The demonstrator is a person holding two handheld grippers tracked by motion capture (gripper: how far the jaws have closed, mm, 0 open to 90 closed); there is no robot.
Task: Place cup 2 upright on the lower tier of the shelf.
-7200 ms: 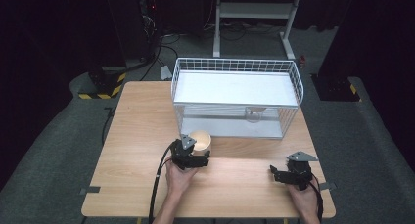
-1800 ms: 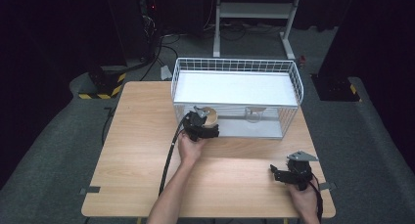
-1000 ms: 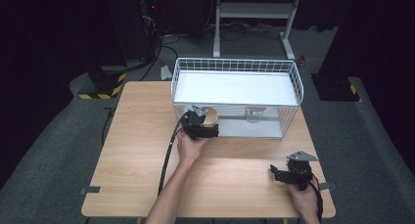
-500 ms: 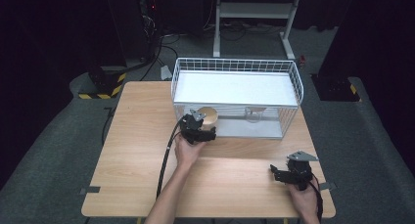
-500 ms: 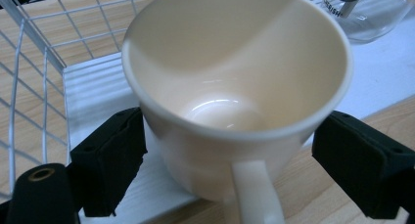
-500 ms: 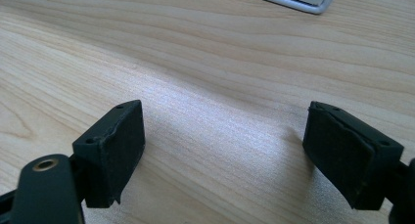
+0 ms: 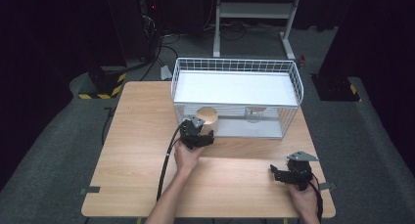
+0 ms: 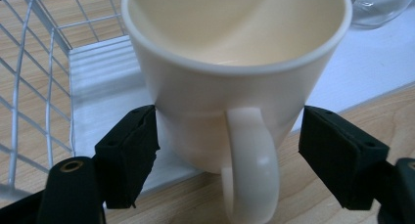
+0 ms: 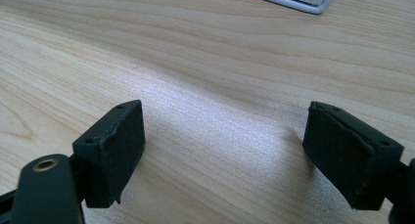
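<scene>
The left gripper (image 8: 227,150) sits at the near left corner of the white wire rack (image 7: 293,82), its jaws spread on either side of a cream mug (image 8: 235,62). They have just been closing, with the mug between them. In the left gripper view the left pad touches or all but touches the mug's wall, while the right pad stands just clear of it, so the jaws are not clamped on it. The mug's handle points back toward the gripper, between the two pads. The mug stands upright with its base at the front edge of the rack's white tray (image 8: 98,87); in the high view it shows as a pale round rim (image 7: 207,116) just inside the rack. The right gripper (image 7: 284,175) rests near the front right corner of the wooden table (image 7: 137,136), well apart from the rack, jaws wide with only bare wood between them.
</scene>
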